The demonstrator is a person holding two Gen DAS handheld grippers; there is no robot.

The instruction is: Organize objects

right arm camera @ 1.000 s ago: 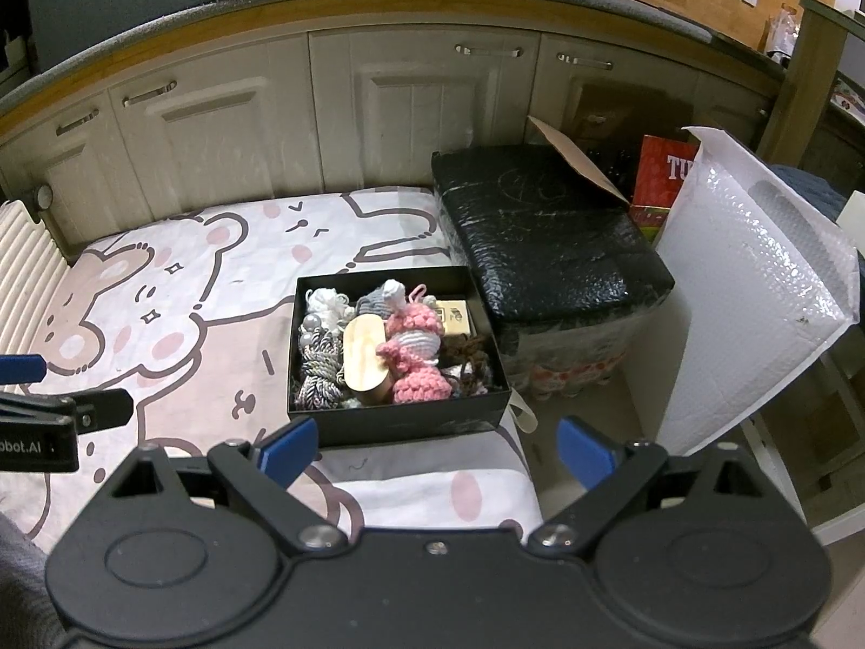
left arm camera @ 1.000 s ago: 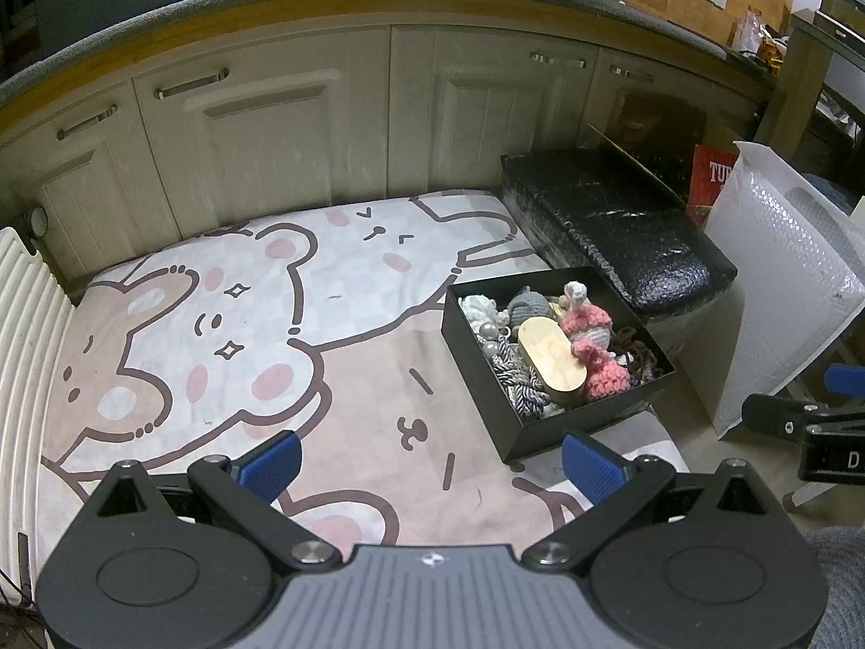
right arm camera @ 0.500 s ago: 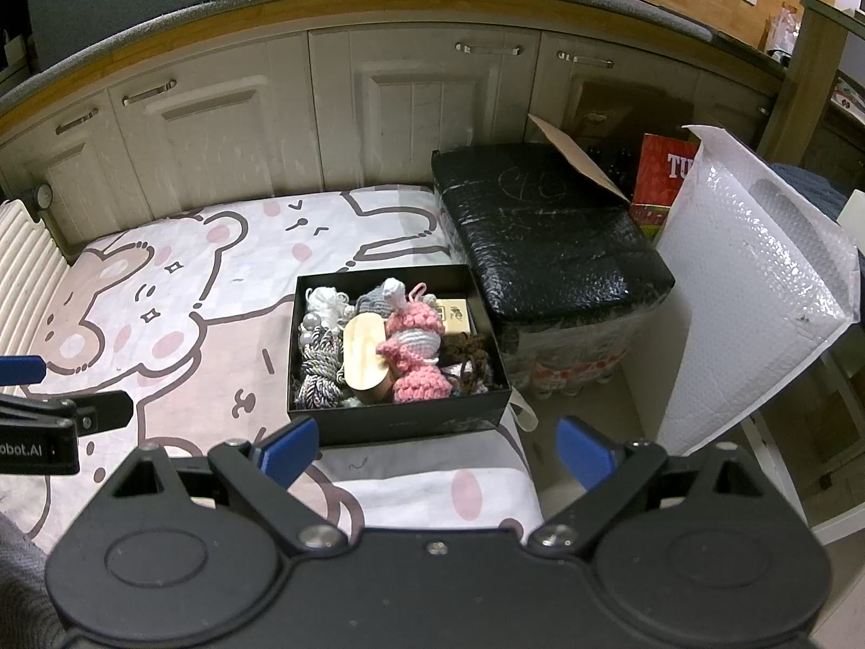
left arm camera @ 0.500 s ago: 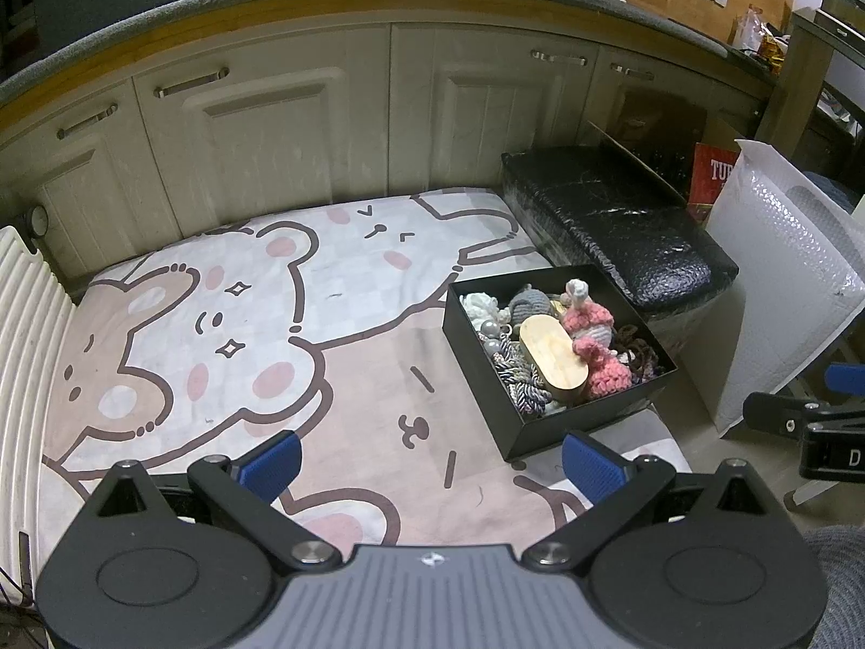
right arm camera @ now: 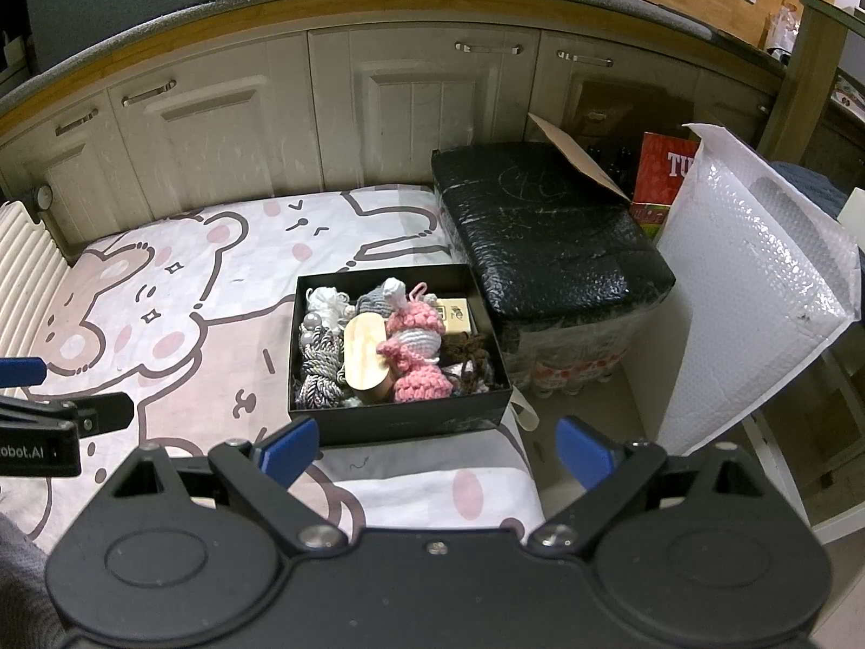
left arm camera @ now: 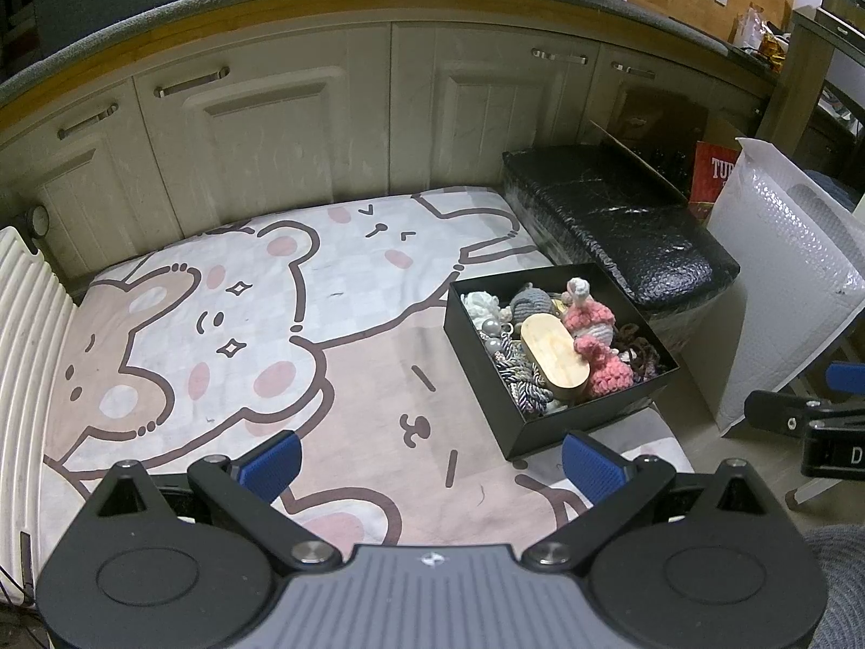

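A black open box point(left arm camera: 573, 430) point(right arm camera: 400, 422) sits on the right part of a cartoon bear blanket point(left arm camera: 259, 324) point(right arm camera: 162, 313). It holds pink crochet toys point(left arm camera: 592, 319) point(right arm camera: 416, 332), an oval wooden lid point(left arm camera: 554, 357) point(right arm camera: 365, 351), grey-white cords point(right arm camera: 319, 373), a white yarn piece and brown hair ties. My left gripper point(left arm camera: 430, 468) is open and empty, low over the blanket, left of the box. My right gripper point(right arm camera: 435, 449) is open and empty, just in front of the box.
A black wrapped bundle point(left arm camera: 621, 227) point(right arm camera: 546, 238) lies behind the box on the right. A white bubble mailer point(left arm camera: 784, 276) point(right arm camera: 757, 281) stands farther right. Cream cabinet doors point(left arm camera: 259, 124) line the back. A ribbed white radiator point(left arm camera: 27, 324) is at the left.
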